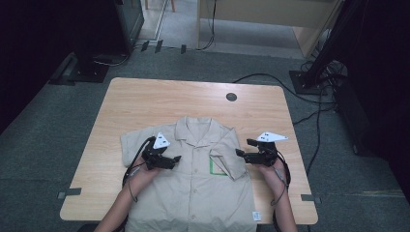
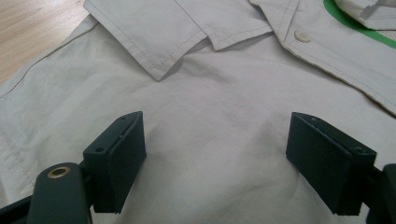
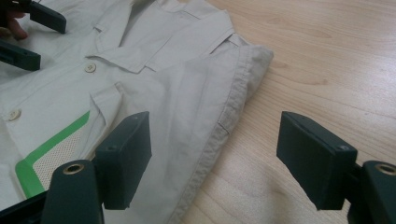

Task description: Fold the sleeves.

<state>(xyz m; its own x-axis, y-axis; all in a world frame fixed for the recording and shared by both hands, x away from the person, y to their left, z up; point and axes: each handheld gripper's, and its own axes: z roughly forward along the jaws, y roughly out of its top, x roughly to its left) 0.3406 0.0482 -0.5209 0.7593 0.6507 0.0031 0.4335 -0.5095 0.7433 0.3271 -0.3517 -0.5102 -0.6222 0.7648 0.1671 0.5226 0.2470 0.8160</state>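
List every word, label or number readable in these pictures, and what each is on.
No text is readable.
Small white tag at the hem of the beige short-sleeved shirt: too small to read.
Green-edged mesh patch on the shirt's chest: no lettering.

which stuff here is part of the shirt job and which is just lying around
In the job: beige shirt with one sleeve already folded in, left gripper open over it, right gripper open at its edge.
Just there: table, its round grommet, floor cables.

Right claw (image 3: pixel 212 161) jaws wide apart, over beige shirt (image 3: pixel 187 79) folded sleeve edge, wooden table (image 3: pixel 322 60)
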